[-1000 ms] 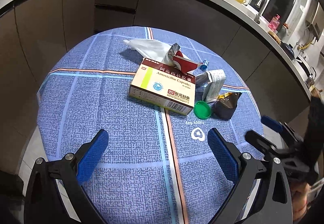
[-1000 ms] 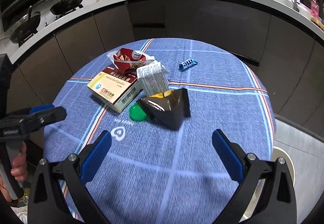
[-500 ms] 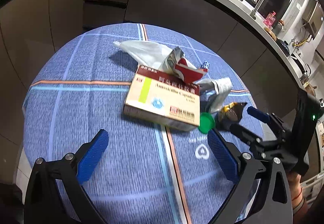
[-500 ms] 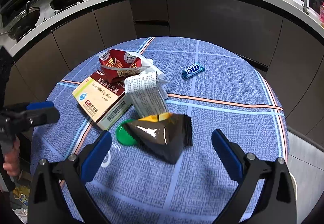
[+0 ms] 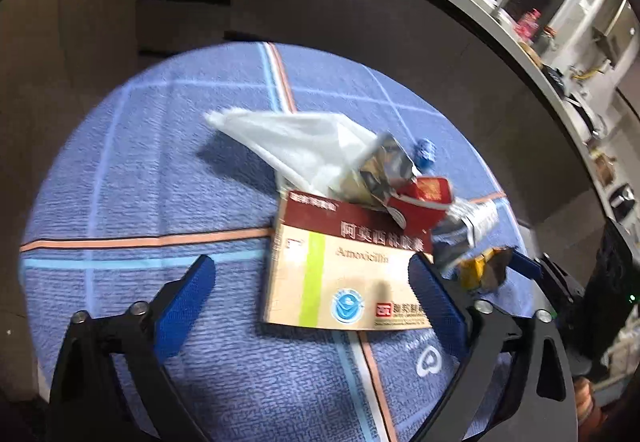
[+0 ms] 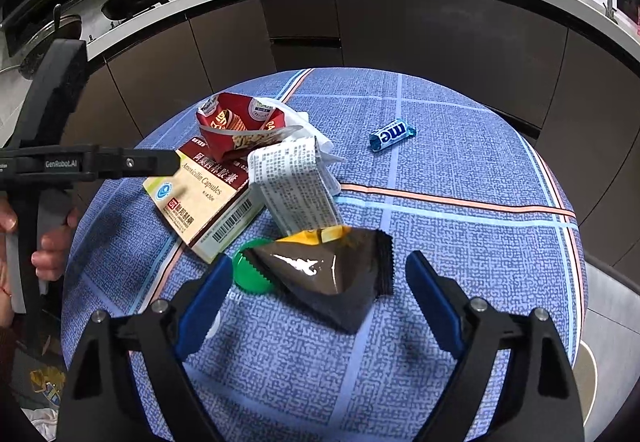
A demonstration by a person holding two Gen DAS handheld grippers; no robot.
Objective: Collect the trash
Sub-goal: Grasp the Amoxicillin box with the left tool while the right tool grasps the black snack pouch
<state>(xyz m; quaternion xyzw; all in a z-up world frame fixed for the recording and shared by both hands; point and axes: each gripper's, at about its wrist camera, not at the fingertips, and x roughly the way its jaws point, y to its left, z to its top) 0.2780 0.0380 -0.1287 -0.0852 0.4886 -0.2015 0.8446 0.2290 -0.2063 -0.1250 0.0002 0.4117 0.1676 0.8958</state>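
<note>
between your right gripper (image 6: 320, 282) pads lies the dark triangular wrapper (image 6: 324, 274), untouched; the jaws have just been closing, yet stay wide. your left gripper (image 5: 310, 290), also narrowing and gripping nothing, straddles the medicine box (image 5: 344, 278) unevenly, so it may skid toward the far red packet (image 6: 236, 122). just left, the green cap (image 6: 250, 274) could roll off the table (image 6: 460, 242).

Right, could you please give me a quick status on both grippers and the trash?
Left hand-held gripper open, closing in over medicine box. Right hand-held gripper open, narrowing around dark wrapper. Nothing gripped. Green cap touches wrapper.
</note>
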